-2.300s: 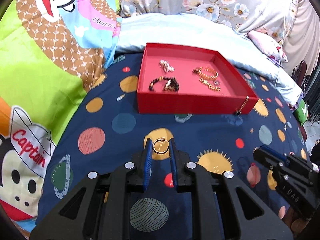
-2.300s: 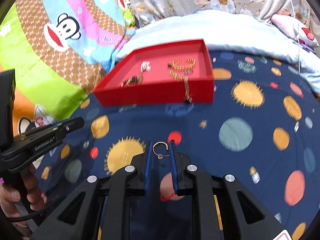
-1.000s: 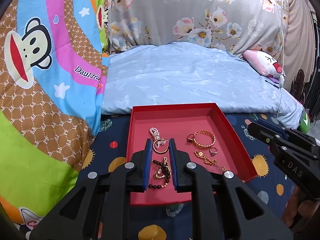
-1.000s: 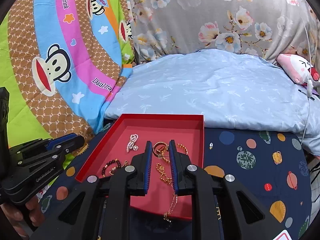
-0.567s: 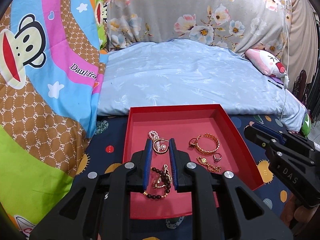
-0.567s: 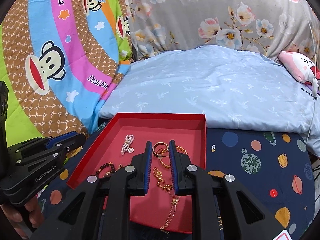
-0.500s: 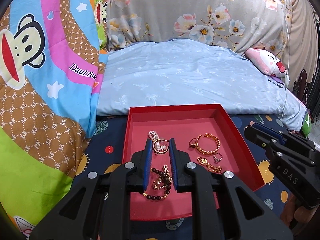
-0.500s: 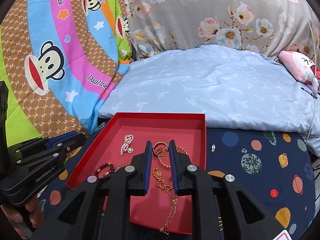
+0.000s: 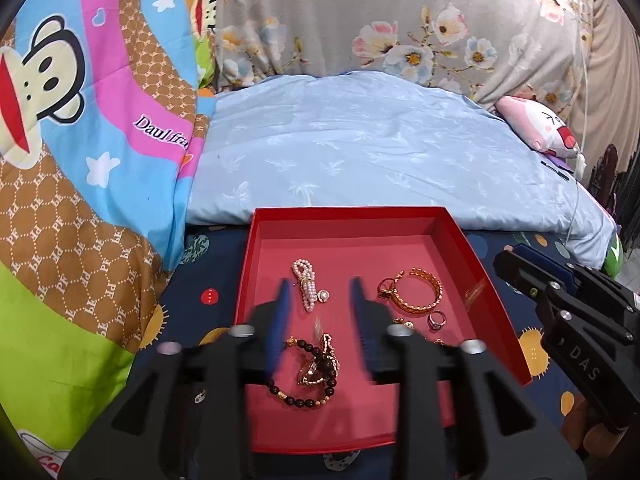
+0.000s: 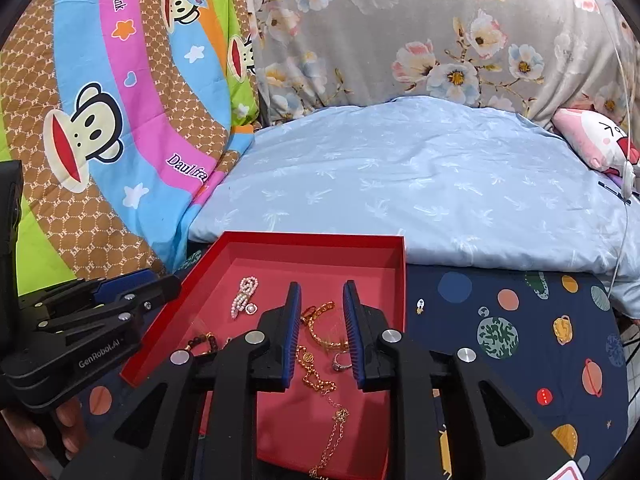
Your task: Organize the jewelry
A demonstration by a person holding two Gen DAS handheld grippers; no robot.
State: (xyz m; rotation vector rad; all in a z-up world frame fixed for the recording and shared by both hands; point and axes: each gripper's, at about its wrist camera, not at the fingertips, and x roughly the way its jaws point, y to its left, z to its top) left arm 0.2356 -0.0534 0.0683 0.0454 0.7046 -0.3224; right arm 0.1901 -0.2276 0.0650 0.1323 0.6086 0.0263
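A red tray lies on the planet-print blanket. It holds a pearl piece, a gold bangle, a ring, a dark bead bracelet and a gold chain that hangs over the near rim. My left gripper is open above the tray; a blurred gold earring falls below it. My right gripper is open over the bangle, with a blurred gold streak beneath.
A monkey-print quilt rises on the left. A light blue duvet and floral pillows lie behind the tray. A pink plush and a white cable sit at the far right.
Both grippers have opened over the tray and let go of their gold hoop earrings, which drop blurred toward the tray floor. Both grippers stay above the tray.
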